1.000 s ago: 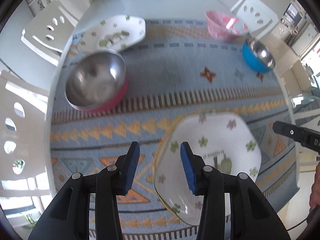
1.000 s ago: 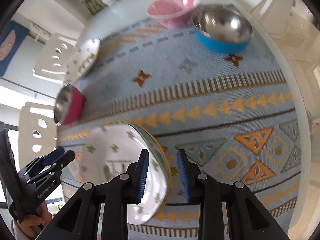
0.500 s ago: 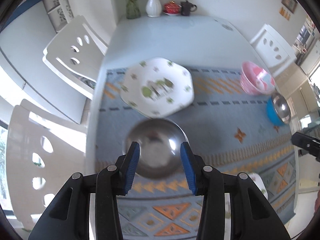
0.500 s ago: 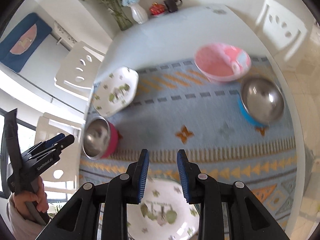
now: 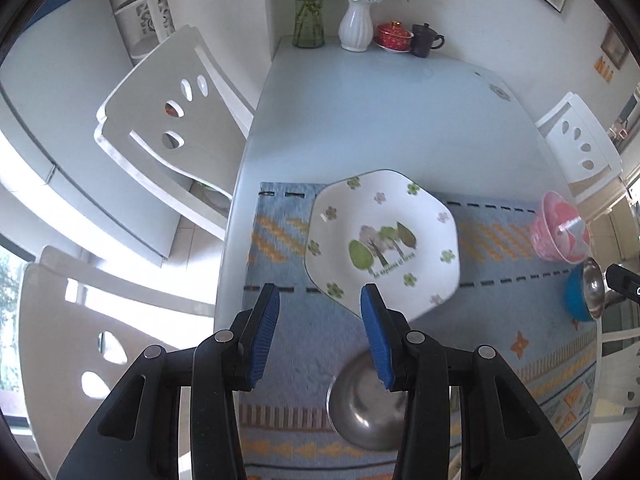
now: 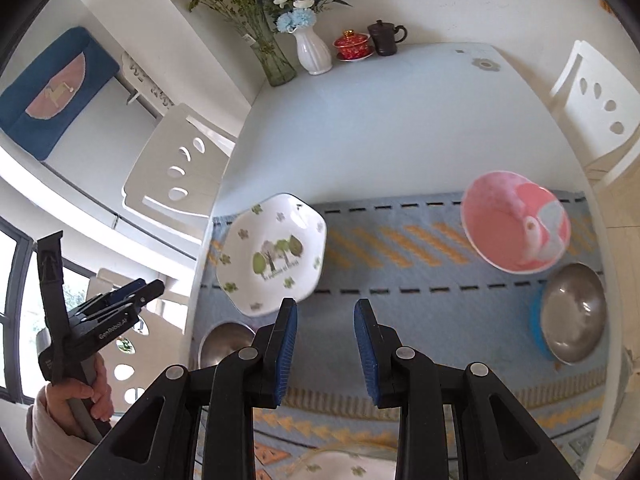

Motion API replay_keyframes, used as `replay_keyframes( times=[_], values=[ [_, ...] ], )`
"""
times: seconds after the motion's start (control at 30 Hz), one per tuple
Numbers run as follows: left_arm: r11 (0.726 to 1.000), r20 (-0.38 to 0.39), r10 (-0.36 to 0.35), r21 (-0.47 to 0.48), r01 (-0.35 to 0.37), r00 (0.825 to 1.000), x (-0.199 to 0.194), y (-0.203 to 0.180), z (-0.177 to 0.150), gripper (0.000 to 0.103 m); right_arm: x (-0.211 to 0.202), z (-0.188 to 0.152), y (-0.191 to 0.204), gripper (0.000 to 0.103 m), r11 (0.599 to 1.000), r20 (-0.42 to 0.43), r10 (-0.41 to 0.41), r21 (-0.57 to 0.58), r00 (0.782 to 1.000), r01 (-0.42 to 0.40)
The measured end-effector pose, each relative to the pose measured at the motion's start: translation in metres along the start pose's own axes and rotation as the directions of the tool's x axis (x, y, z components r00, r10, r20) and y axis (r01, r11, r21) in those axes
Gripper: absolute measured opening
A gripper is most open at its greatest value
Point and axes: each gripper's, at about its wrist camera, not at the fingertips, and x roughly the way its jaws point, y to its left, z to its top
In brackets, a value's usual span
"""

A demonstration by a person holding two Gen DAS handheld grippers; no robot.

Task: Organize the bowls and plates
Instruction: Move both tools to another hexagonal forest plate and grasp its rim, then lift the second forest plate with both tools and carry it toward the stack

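A white hexagonal plate with a tree print [image 5: 382,240] [image 6: 274,254] lies on the patterned mat [image 5: 492,328] at the far left. A steel bowl [image 5: 366,404] [image 6: 224,344] sits nearer, partly behind the fingers. A pink bowl [image 6: 514,226] [image 5: 558,232] and a blue-sided steel bowl [image 6: 572,312] [image 5: 584,292] stand at the right. A second white plate's rim [image 6: 344,466] shows at the near edge. My left gripper [image 5: 318,330] is open and empty above the mat. My right gripper [image 6: 326,344] is open and empty; the left gripper [image 6: 108,312] shows in its view too.
A glass vase, a white vase [image 5: 354,26], a red lidded cup [image 5: 394,36] and a dark cup [image 5: 426,40] stand at the table's far end. White chairs [image 5: 168,120] [image 6: 600,108] flank the table. The table top [image 6: 380,132] is pale blue-grey beyond the mat.
Both grippers have lifted and pulled back from the near plate, so more of the table shows. Both stay open and empty.
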Motion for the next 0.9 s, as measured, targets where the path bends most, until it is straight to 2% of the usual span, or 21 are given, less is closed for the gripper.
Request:
replay_keyframes(
  times=[0.07, 0.23, 0.33, 0.53, 0.7, 0.77, 0.9],
  values=[
    [1.0, -0.016, -0.012, -0.024, 0.012, 1.0, 0.014, 0.005, 0.006, 0.04, 0.015, 0.005, 0.003, 0.029, 0.998, -0.002, 0.056, 0.007, 0.998, -0.056],
    [0.998, -0.076, -0.039, -0.06, 0.034, 0.996, 0.058, 0.01, 0.01, 0.04, 0.059, 0.008, 0.002, 0.031, 0.994, -0.051, 0.101, 0.055, 0.994, -0.098],
    [0.997, -0.104, -0.045, -0.068, 0.038, 0.994, 0.081, 0.013, 0.01, 0.04, 0.091, 0.007, -0.003, 0.04, 0.994, -0.115, 0.089, 0.074, 0.989, -0.081],
    [0.99, -0.16, -0.074, -0.13, 0.053, 0.984, 0.122, 0.026, 0.01, 0.041, 0.143, 0.004, -0.018, 0.041, 0.993, -0.178, 0.067, 0.104, 0.982, -0.049],
    [0.987, -0.172, -0.093, -0.144, 0.068, 0.981, 0.145, 0.029, 0.01, 0.042, 0.177, 0.003, -0.017, 0.042, 0.997, -0.221, 0.058, 0.062, 0.974, -0.045],
    [0.987, -0.163, -0.105, -0.139, 0.082, 0.981, 0.149, 0.029, 0.01, 0.042, 0.187, 0.002, -0.015, 0.042, 0.998, -0.228, 0.051, 0.042, 0.972, -0.043],
    [0.991, -0.148, -0.102, -0.101, 0.088, 0.984, 0.155, 0.02, 0.014, 0.042, 0.202, 0.001, -0.012, 0.042, 1.0, -0.244, -0.014, -0.011, 0.97, 0.012]
  ],
)
